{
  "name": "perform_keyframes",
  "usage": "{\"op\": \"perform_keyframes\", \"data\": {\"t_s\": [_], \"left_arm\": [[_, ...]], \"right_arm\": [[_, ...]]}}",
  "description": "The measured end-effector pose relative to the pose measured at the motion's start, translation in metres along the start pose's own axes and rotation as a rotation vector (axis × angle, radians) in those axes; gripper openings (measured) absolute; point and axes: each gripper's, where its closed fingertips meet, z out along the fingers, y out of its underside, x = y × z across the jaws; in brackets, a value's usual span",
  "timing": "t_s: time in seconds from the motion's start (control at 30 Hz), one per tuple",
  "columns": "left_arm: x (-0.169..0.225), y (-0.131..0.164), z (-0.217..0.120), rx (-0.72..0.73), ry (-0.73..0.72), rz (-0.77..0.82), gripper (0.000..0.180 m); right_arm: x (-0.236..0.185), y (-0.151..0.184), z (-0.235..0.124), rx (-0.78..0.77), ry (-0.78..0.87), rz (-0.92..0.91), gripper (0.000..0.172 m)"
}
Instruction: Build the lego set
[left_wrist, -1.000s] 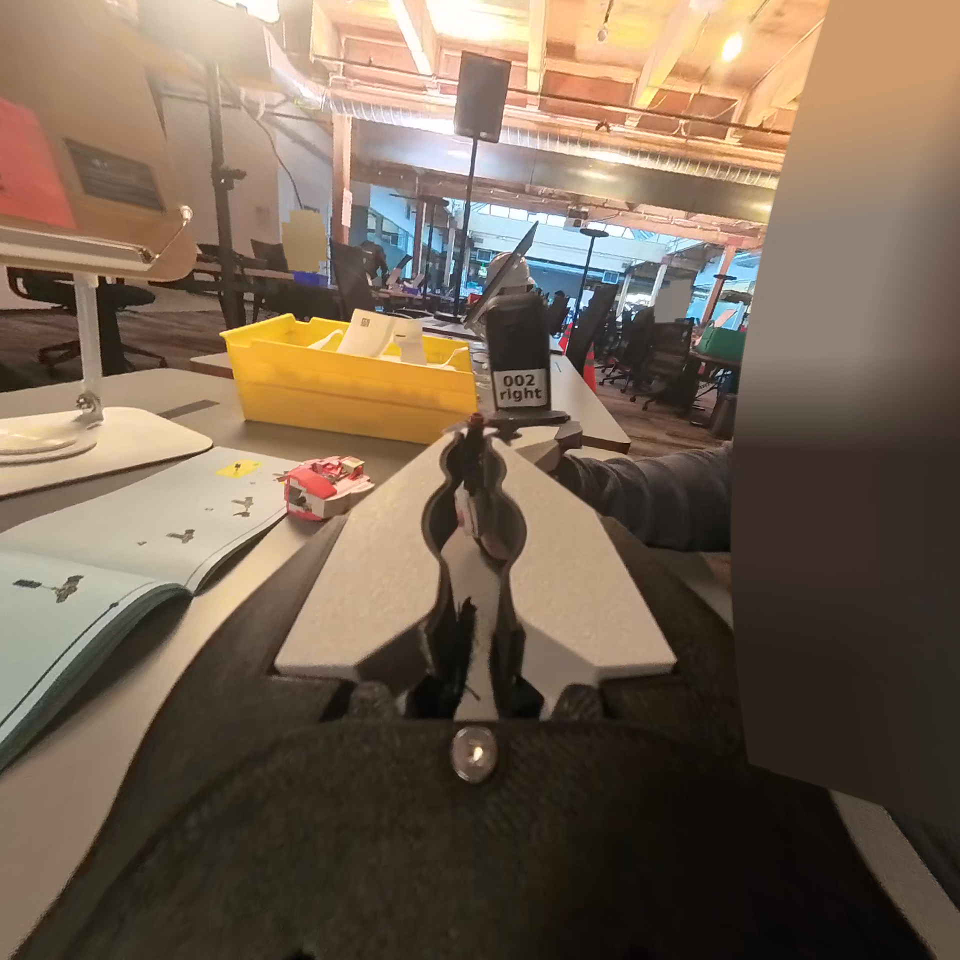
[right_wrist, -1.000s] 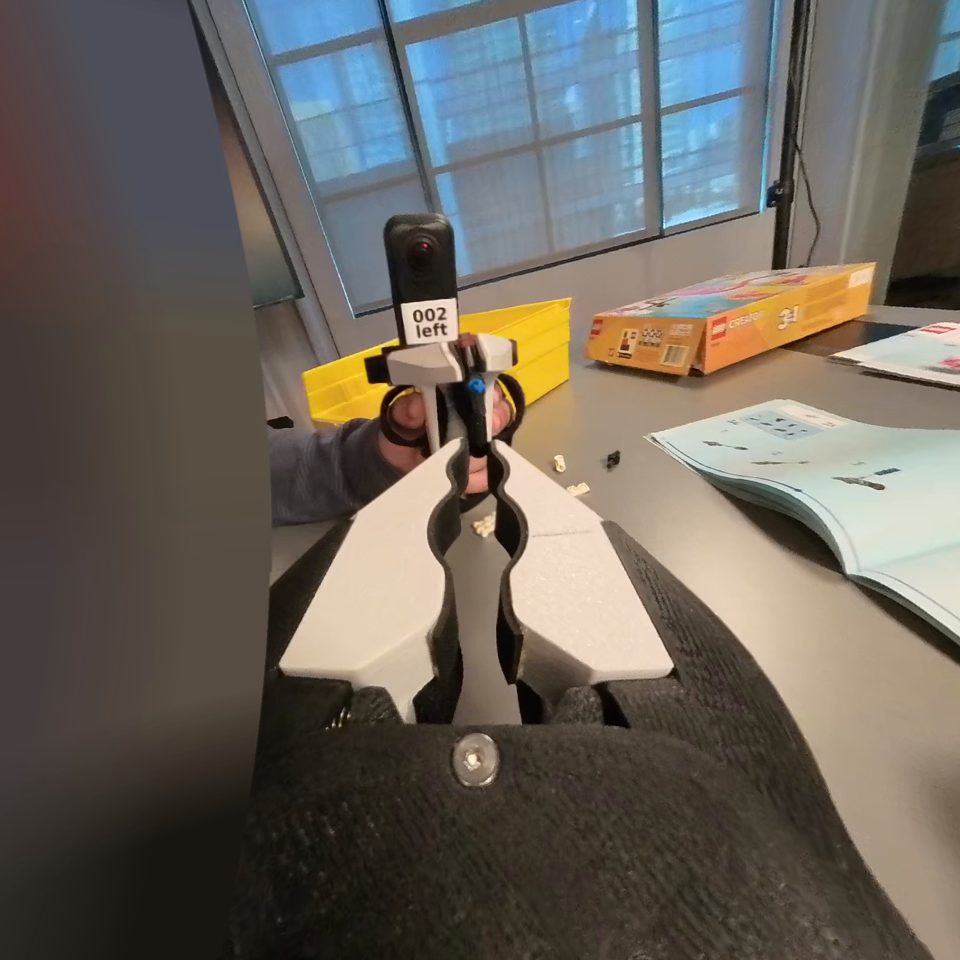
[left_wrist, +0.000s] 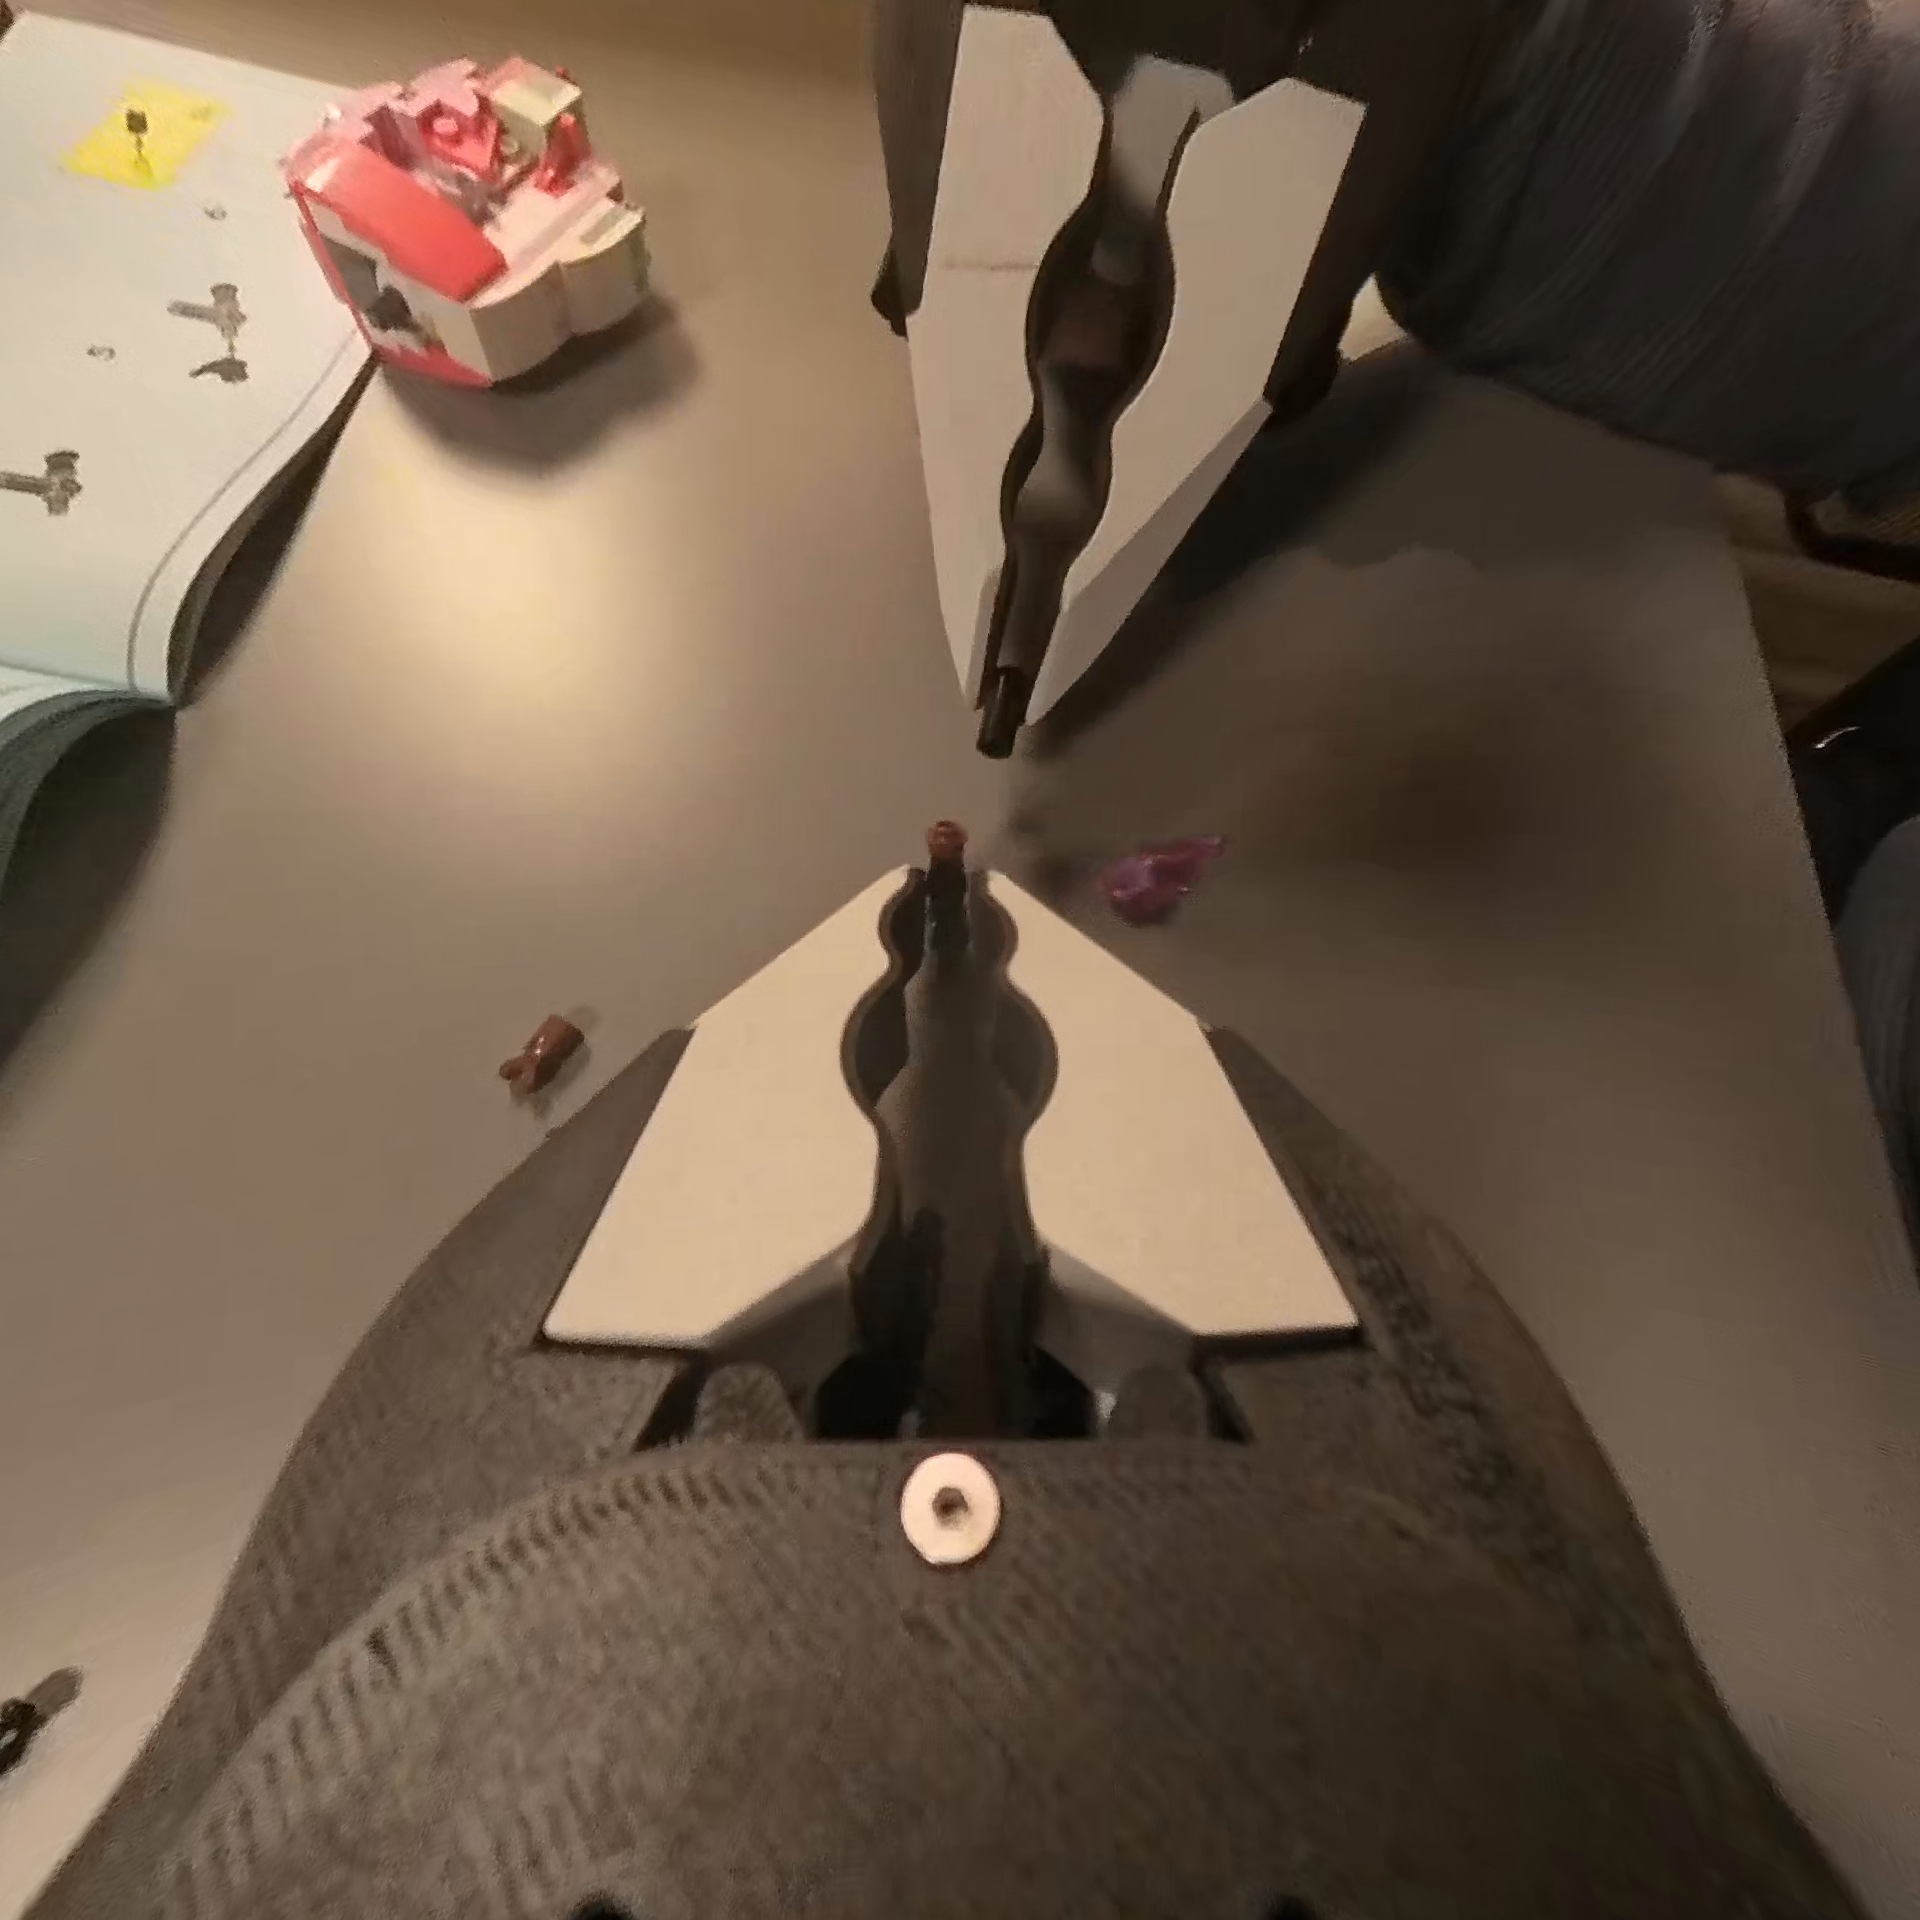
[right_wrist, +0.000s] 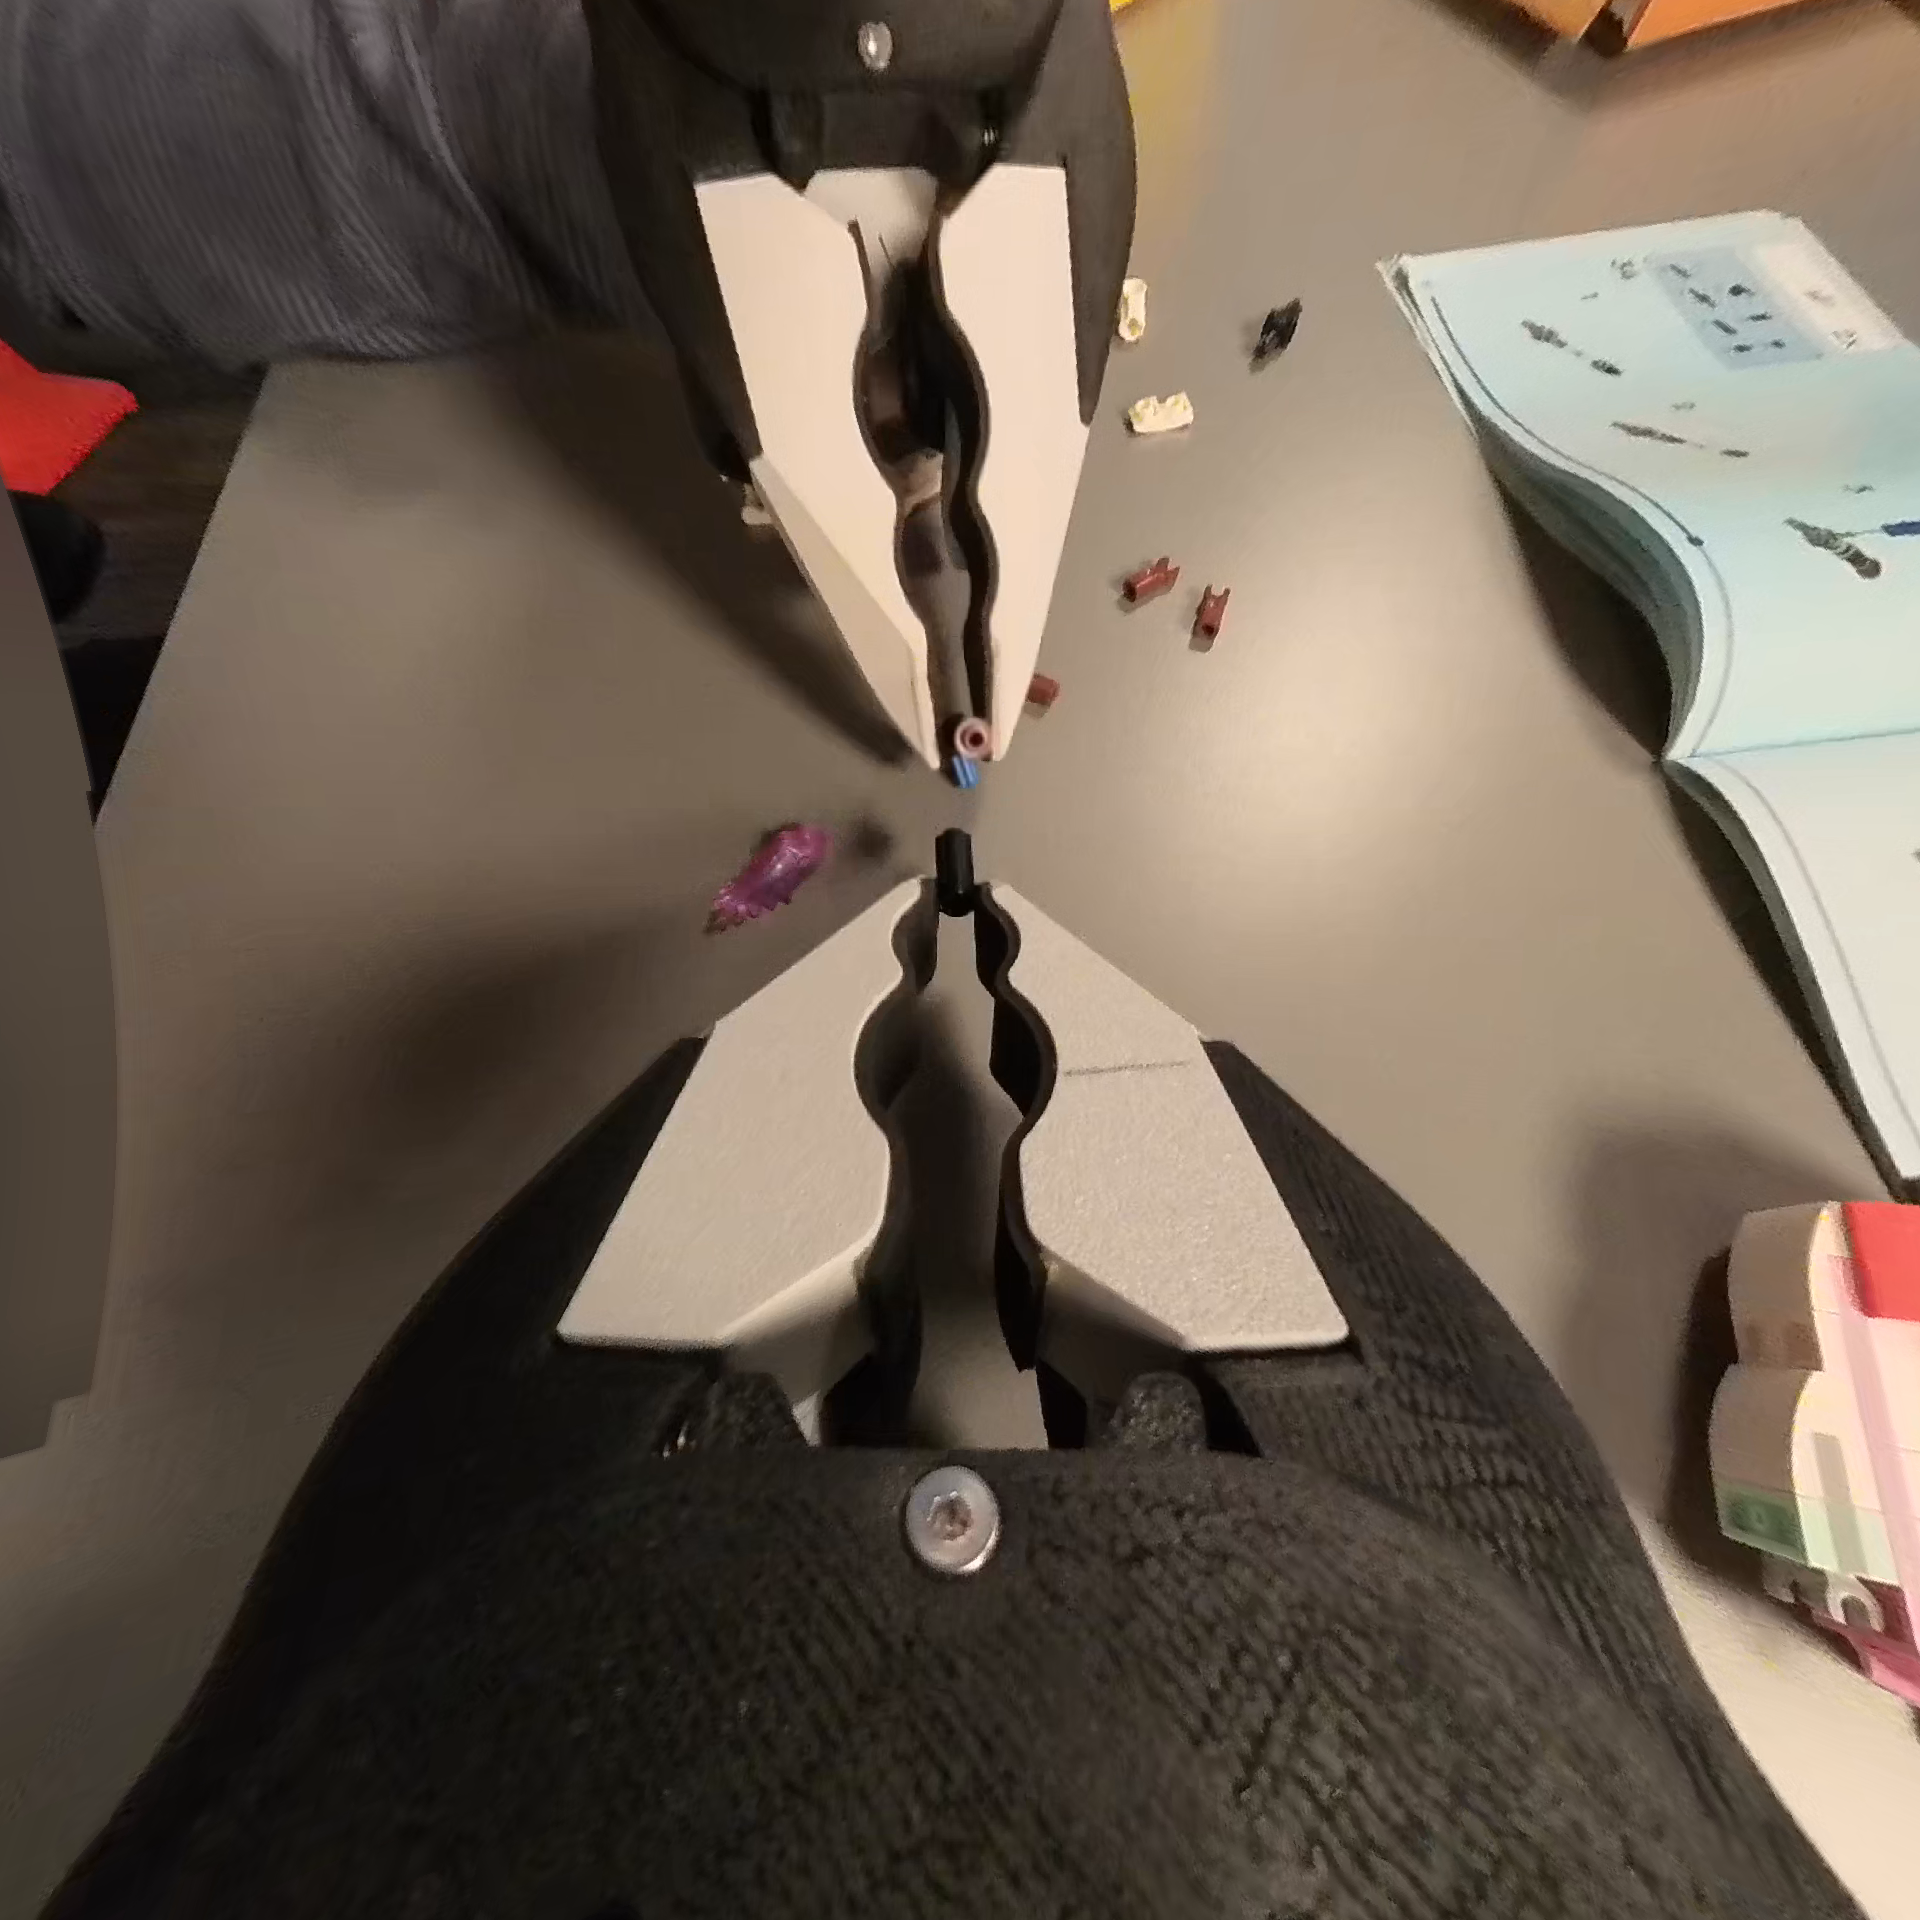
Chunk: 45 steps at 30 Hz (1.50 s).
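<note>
Grey tabletop (left_wrist: 540, 644) fills both views, and the two grippers point at each other above it, tips near but apart. The left gripper (left_wrist: 945, 878), at the centre of its own view, has its jaws drawn narrow on a small peg piece (left_wrist: 943, 844) with a reddish-brown tip that pokes out past the fingertips; in the right wrist view the same piece shows a pinkish round end and a blue part. The right gripper (right_wrist: 951, 894) is likewise nearly closed, its tips pinching a short black peg (right_wrist: 952, 871) that stands out beyond them.

Just beside both tips lies a purple piece (right_wrist: 774, 873), left of centre in the right wrist view. Small brown pieces (right_wrist: 1153, 584) lie scattered at upper right there, with one brown piece (left_wrist: 545, 1062) left of the left gripper. An open pale-blue instruction booklet (right_wrist: 1766, 499) lies along the right edge, and a red, pink and white brick model (left_wrist: 468, 239) sits at the upper left of the left wrist view. A grey sleeve (left_wrist: 1662, 208) shows behind the right gripper.
</note>
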Motion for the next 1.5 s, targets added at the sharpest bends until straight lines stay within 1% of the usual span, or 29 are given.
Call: {"op": "perform_keyframes", "data": {"t_s": [0.1,0.13,0.23,0.37,0.47,0.57,0.63,0.7,0.77,0.83,0.87,0.93,1.0,1.03,1.1,1.17,1.23,1.33,1.37,1.4,1.43,1.47,1.5], "left_arm": [[-0.002,0.007,0.001,-0.040,-0.003,-0.004,0.028],[-0.002,0.008,0.001,-0.045,-0.007,0.001,0.030],[-0.003,0.006,-0.001,-0.029,-0.001,-0.006,0.031],[-0.003,0.006,-0.003,-0.018,0.026,-0.056,0.030],[-0.003,0.006,-0.003,-0.023,0.019,-0.041,0.031],[-0.007,0.004,-0.004,-0.013,-0.015,-0.018,0.038],[-0.017,0.000,-0.009,0.013,-0.078,-0.017,0.044],[-0.029,-0.012,-0.021,0.086,-0.162,-0.022,0.045],[-0.041,-0.030,-0.039,0.199,-0.264,-0.013,0.047],[-0.051,-0.049,-0.062,0.331,-0.395,0.022,0.049],[-0.056,-0.058,-0.076,0.400,-0.472,0.047,0.050],[-0.061,-0.073,-0.105,0.554,-0.638,0.097,0.055],[-0.057,-0.081,-0.128,0.674,-0.769,0.153,0.057],[-0.055,-0.082,-0.137,0.707,-0.832,0.177,0.059],[-0.051,-0.081,-0.150,0.753,-0.960,0.212,0.066],[-0.043,-0.077,-0.157,0.780,-1.033,0.231,0.068],[-0.036,-0.072,-0.159,0.773,-1.082,0.243,0.068],[-0.031,-0.061,-0.164,0.730,-1.171,0.256,0.067],[-0.030,-0.058,-0.165,0.717,-1.189,0.251,0.065],[-0.030,-0.055,-0.164,0.707,-1.196,0.241,0.065],[-0.030,-0.052,-0.164,0.699,-1.195,0.225,0.065],[-0.030,-0.049,-0.162,0.693,-1.182,0.210,0.064],[-0.028,-0.049,-0.158,0.695,-1.153,0.202,0.061]], "right_arm": [[0.001,-0.001,-0.001,0.007,0.000,0.005,0.006],[0.001,-0.001,-0.001,0.009,0.000,0.009,0.006],[0.002,-0.001,-0.001,0.014,-0.004,0.024,0.006],[0.002,0.000,0.000,0.001,0.002,0.024,0.006],[0.002,0.001,0.001,-0.005,0.006,0.018,0.006],[0.007,-0.001,-0.001,0.010,0.039,0.007,0.006],[0.011,0.004,0.000,-0.022,0.062,0.013,0.006],[0.014,0.015,0.003,-0.096,0.090,0.015,0.006],[0.015,0.016,0.004,-0.107,0.105,0.029,0.006],[0.016,0.015,0.004,-0.099,0.104,0.065,0.006],[0.017,0.015,0.004,-0.094,0.104,0.083,0.012],[0.021,0.014,0.003,-0.086,0.121,0.104,0.031],[0.025,0.012,0.002,-0.073,0.134,0.116,0.045],[0.028,0.008,0.001,-0.046,0.149,0.110,0.049],[0.035,-0.007,-0.006,0.053,0.202,0.068,0.050],[0.044,-0.026,-0.016,0.178,0.292,-0.001,0.050],[0.054,-0.043,-0.030,0.303,0.423,-0.090,0.047],[0.058,-0.060,-0.053,0.451,0.620,-0.238,0.032],[0.054,-0.063,-0.056,0.479,0.646,-0.289,0.025],[0.047,-0.062,-0.052,0.468,0.624,-0.330,0.018],[0.041,-0.057,-0.044,0.413,0.570,-0.335,0.011],[0.031,-0.048,-0.031,0.331,0.459,-0.303,0.005],[0.018,-0.039,-0.017,0.248,0.328,-0.238,0.006]]}}
